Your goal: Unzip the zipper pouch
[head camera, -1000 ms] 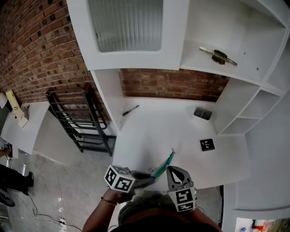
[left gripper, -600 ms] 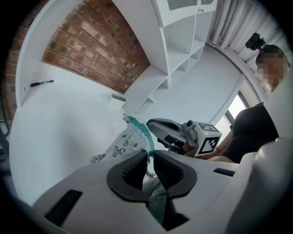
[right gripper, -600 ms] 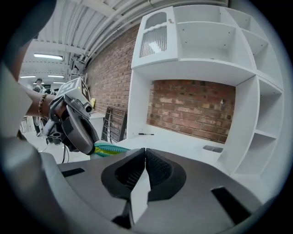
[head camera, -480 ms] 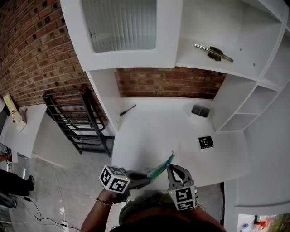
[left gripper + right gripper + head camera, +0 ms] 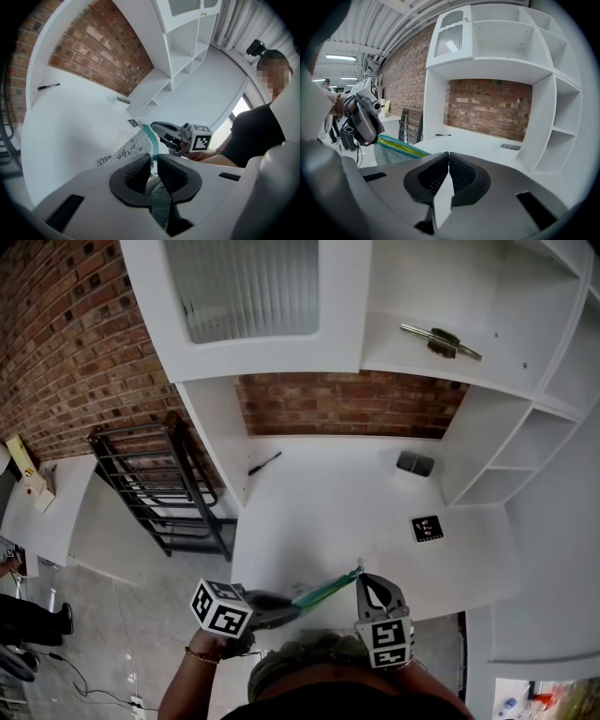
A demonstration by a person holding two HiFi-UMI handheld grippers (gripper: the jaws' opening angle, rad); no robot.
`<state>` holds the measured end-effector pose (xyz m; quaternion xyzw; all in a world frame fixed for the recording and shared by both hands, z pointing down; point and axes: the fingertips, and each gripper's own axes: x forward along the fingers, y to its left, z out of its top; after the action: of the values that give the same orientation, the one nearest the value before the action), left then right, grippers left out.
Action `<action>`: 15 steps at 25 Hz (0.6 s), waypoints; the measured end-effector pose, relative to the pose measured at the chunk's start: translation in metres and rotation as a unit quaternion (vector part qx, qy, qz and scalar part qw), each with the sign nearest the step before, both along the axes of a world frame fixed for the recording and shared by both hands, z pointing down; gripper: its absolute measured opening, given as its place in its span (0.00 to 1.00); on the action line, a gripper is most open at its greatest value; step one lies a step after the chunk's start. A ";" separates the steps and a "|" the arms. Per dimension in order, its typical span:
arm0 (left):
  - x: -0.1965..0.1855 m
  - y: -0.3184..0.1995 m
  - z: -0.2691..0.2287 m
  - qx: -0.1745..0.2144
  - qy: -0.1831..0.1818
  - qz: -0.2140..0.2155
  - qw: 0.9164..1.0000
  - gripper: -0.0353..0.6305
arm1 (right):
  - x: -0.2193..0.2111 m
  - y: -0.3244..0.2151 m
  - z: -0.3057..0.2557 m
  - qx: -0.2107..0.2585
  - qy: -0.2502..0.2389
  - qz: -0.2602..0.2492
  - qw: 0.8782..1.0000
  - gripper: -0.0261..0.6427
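The zipper pouch [image 5: 328,587] is clear plastic with small printed drawings and a teal-green zipper edge, held in the air over the white desk's [image 5: 319,512] front edge. My left gripper [image 5: 292,604] is shut on the pouch's near end, and in the left gripper view the pouch [image 5: 131,147] runs out from between the pads. My right gripper [image 5: 361,577] is shut at the zipper's other end; the pull itself is too small to make out. In the right gripper view the zipper band [image 5: 396,146] stretches left to the left gripper [image 5: 375,133].
A black pen [image 5: 265,463] lies at the desk's back left, a small dark object [image 5: 415,463] at the back right, and a square marker tag [image 5: 427,528] on the right. A metal tool [image 5: 441,338] rests on the upper shelf. A black rack [image 5: 159,493] stands left of the desk.
My left gripper has drawn to the left, away from the right one. The pouch between them now lies longer and flatter. The right gripper has barely moved.
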<state>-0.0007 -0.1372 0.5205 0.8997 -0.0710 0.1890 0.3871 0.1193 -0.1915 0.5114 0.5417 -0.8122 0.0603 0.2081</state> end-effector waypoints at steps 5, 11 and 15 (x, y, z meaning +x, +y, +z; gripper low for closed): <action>-0.009 0.000 0.001 0.001 -0.006 0.002 1.000 0.12 | -0.004 0.003 0.001 0.001 0.002 -0.007 1.000 0.04; -0.014 0.000 0.001 -0.001 -0.007 0.001 1.000 0.12 | 0.003 0.001 0.003 -0.004 0.000 0.006 1.000 0.05; -0.015 -0.002 0.000 0.002 -0.009 0.002 1.000 0.12 | 0.002 -0.001 0.003 0.000 -0.007 0.006 1.000 0.05</action>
<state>-0.0154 -0.1395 0.5208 0.8990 -0.0732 0.1975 0.3839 0.1216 -0.1925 0.5140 0.5460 -0.8104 0.0652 0.2022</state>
